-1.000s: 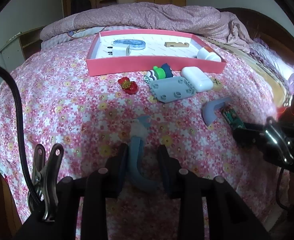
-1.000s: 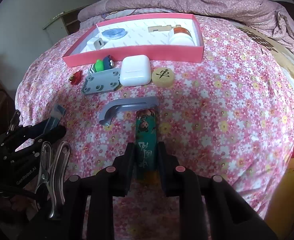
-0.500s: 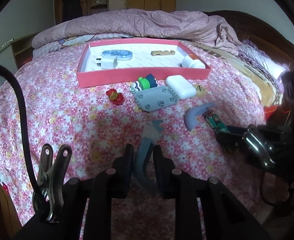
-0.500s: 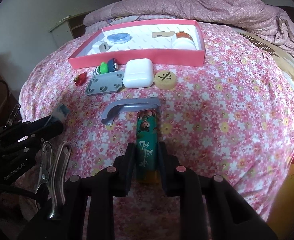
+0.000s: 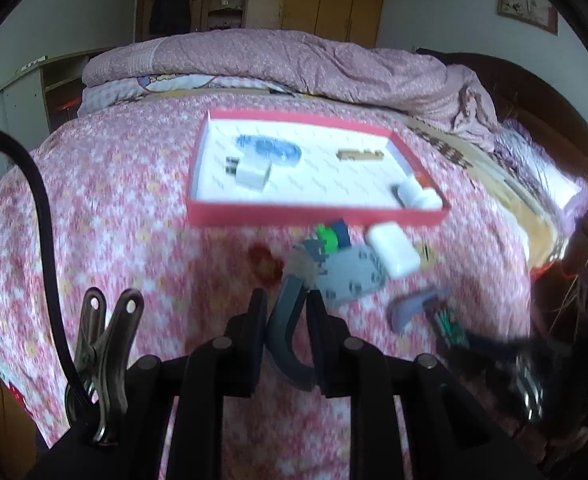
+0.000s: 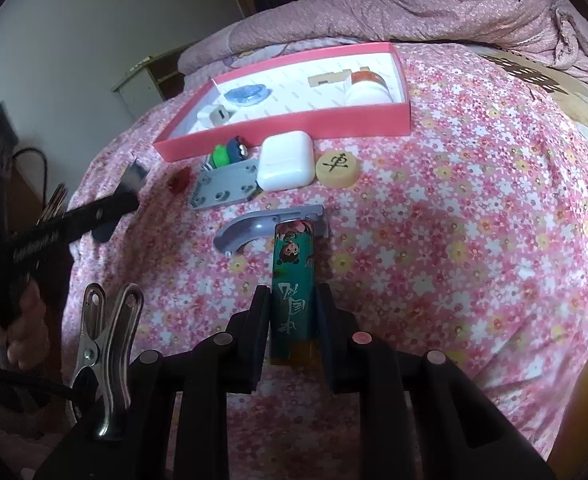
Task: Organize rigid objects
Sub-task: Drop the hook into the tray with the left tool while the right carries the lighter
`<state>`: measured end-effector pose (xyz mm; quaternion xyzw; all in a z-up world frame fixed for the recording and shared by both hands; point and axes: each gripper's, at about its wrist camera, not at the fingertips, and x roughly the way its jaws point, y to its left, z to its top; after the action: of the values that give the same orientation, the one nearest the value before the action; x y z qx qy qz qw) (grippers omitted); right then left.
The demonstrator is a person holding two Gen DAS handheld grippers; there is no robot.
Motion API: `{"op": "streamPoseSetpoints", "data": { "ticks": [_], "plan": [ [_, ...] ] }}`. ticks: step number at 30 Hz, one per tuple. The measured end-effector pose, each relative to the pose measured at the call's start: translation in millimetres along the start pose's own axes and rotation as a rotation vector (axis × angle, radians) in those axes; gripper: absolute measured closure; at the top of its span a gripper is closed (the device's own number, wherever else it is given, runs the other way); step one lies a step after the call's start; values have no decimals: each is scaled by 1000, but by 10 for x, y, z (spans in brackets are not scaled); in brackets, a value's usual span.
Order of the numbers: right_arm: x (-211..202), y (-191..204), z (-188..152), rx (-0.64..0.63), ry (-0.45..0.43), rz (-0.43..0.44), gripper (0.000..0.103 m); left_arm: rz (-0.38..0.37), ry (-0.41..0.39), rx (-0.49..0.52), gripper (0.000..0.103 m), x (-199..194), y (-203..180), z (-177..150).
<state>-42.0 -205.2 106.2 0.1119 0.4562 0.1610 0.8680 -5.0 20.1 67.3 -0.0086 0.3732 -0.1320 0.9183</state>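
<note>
My left gripper (image 5: 286, 300) is shut on a curved blue-grey plastic piece (image 5: 290, 328) and holds it lifted above the bed, in front of the red tray (image 5: 313, 214). My right gripper (image 6: 292, 296) is shut on a green printed lighter (image 6: 292, 280) that lies low over the floral bedspread. The left gripper also shows in the right wrist view (image 6: 128, 196). The tray (image 6: 286, 128) holds a blue tape dispenser (image 5: 268, 148), a white plug (image 5: 252, 172), a wooden piece (image 5: 359, 155) and a white jar (image 6: 367, 88).
In front of the tray lie a white earbud case (image 6: 286, 160), a wooden chess piece (image 6: 337, 168), a grey plate (image 6: 226, 190), a green-blue toy (image 6: 228, 154), a red toy (image 6: 180, 180) and a grey curved handle (image 6: 262, 226). A quilt (image 5: 294, 64) is heaped behind.
My left gripper has shut on the blue-grey piece and lifted it forward toward the tray. My right gripper has stayed shut on the lighter and barely moved.
</note>
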Motion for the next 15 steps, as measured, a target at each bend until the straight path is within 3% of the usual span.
{"op": "streamPoseSetpoints", "data": {
  "ticks": [5,15],
  "plan": [
    [-47,15,3,-6,-26,14,79,7,-25,24,82,79,-31,326],
    [-36,-98,-32,36,-24,45,79,49,27,102,82,509,-107,851]
  ]
}}
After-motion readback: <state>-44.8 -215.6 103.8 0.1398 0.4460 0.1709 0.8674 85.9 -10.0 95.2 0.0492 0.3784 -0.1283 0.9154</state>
